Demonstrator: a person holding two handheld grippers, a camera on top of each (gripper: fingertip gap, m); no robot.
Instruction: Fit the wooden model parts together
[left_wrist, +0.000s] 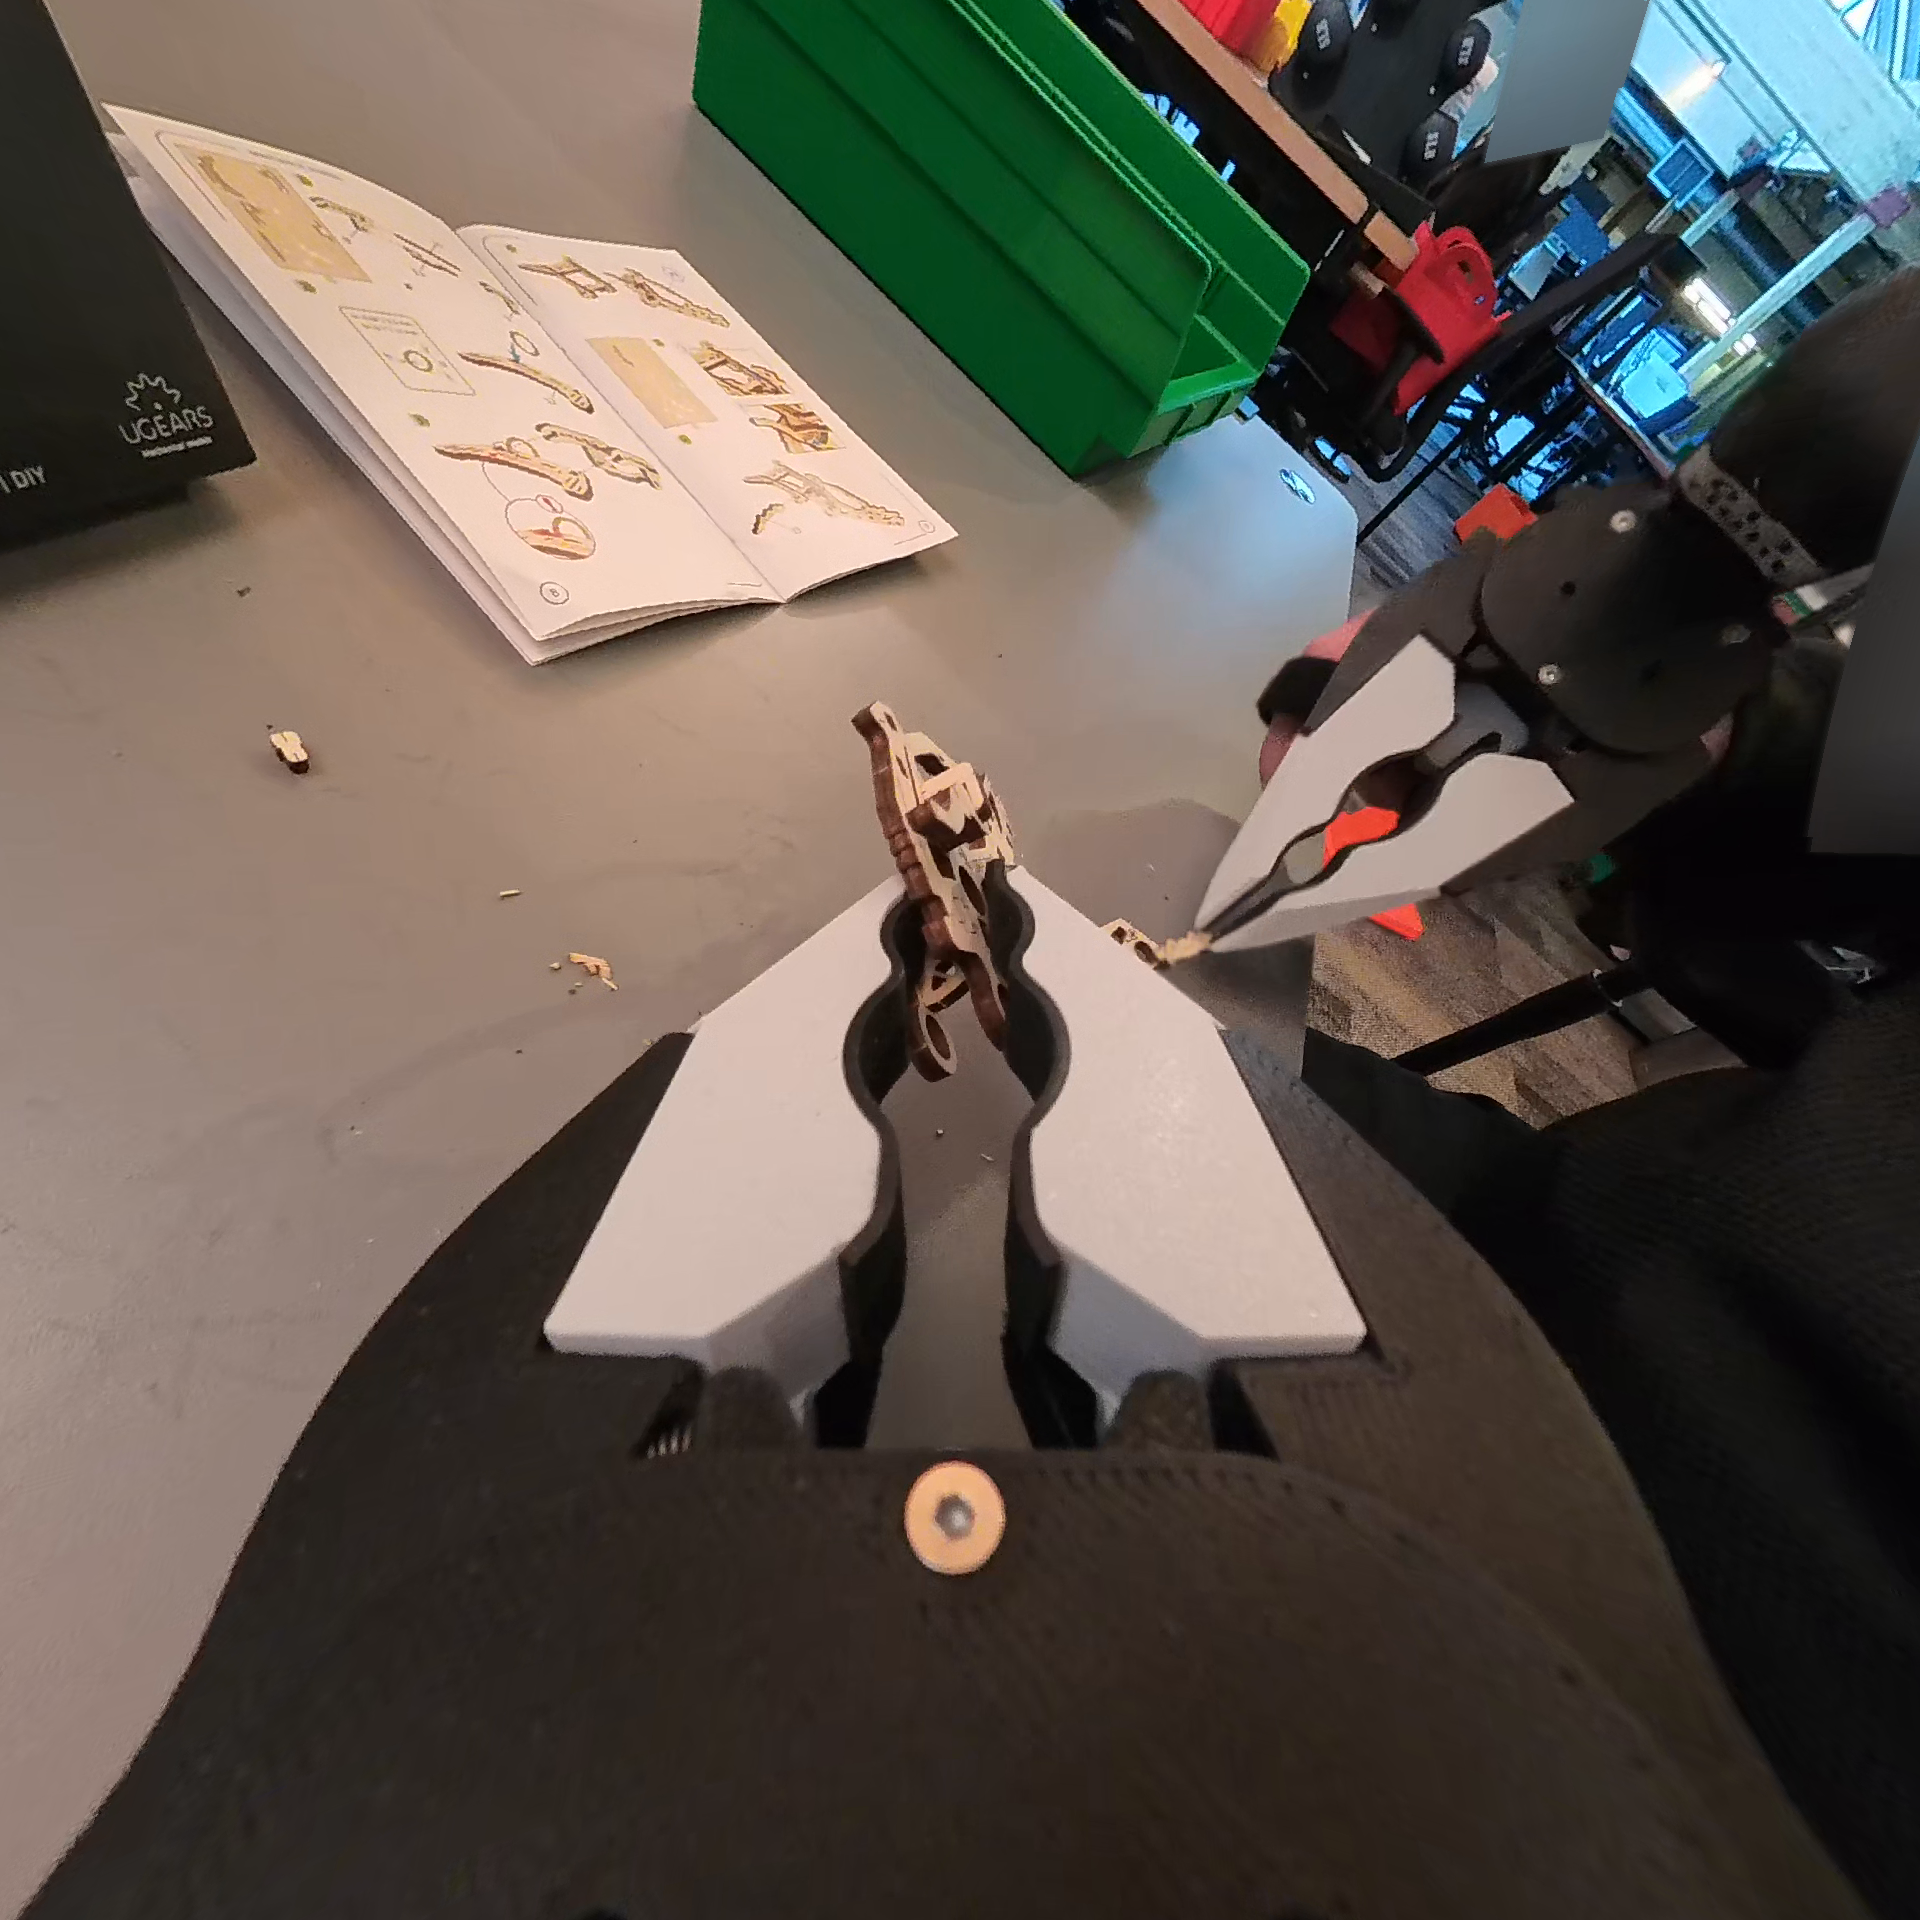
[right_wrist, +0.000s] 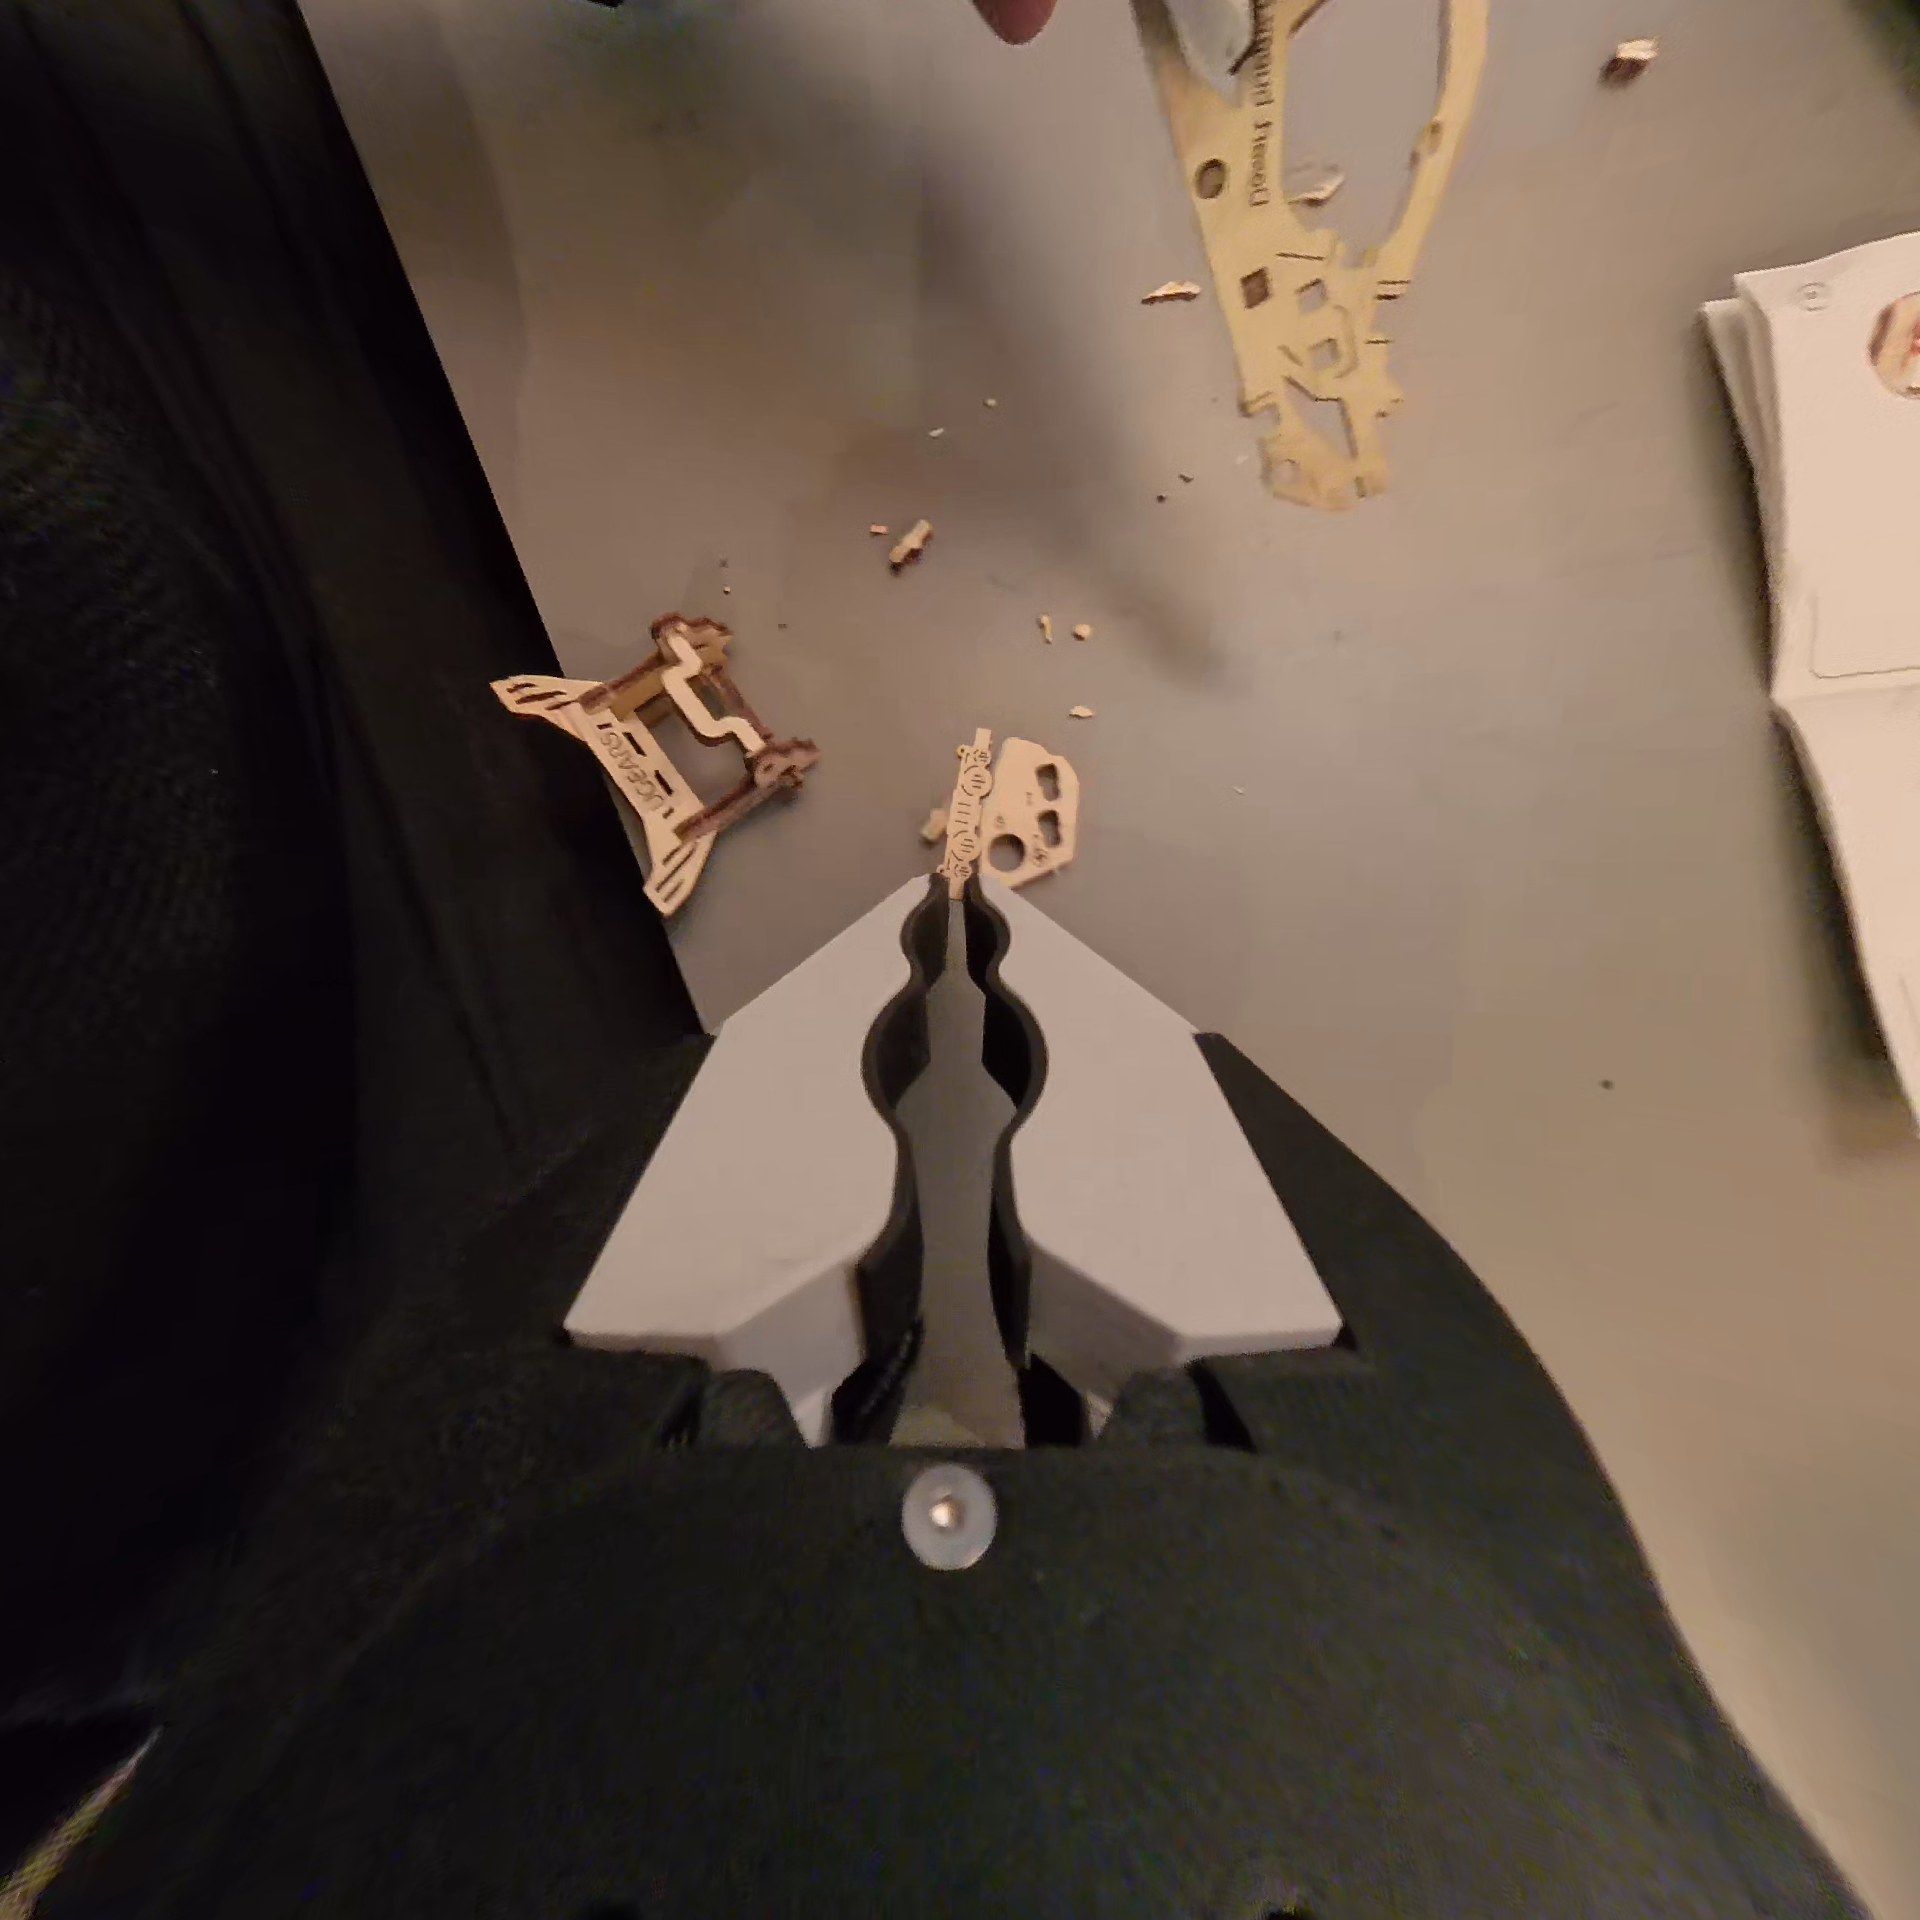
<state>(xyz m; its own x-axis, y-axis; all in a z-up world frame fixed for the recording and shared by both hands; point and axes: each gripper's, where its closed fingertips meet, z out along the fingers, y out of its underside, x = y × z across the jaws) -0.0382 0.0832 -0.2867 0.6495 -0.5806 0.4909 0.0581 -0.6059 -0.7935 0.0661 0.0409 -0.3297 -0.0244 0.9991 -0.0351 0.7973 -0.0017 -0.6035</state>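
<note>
My left gripper (left_wrist: 956, 883) is shut on a small wooden sub-assembly (left_wrist: 940, 842) of brown and pale laser-cut pieces, held upright above the grey table (left_wrist: 416, 883). My right gripper (right_wrist: 954, 885) is shut on a thin pale wooden strip (right_wrist: 964, 810), pinched at its tips. It also shows in the left wrist view (left_wrist: 1205, 935), to the right of the sub-assembly, low at the table's edge. A flat wooden plate with holes (right_wrist: 1039, 821) lies just beyond the strip. A wooden frame assembly (right_wrist: 675, 758) lies to the left, at the table's edge.
An open instruction booklet (left_wrist: 540, 384) lies at the back left, beside a black box (left_wrist: 94, 312). A green bin (left_wrist: 997, 208) stands at the back. A punched-out wooden sheet (right_wrist: 1309, 281) and several wood scraps (right_wrist: 909, 545) lie on the table. Dark cloth (right_wrist: 260, 727) borders the table's edge. My right fingertips sit around 12 cm from my left ones.
</note>
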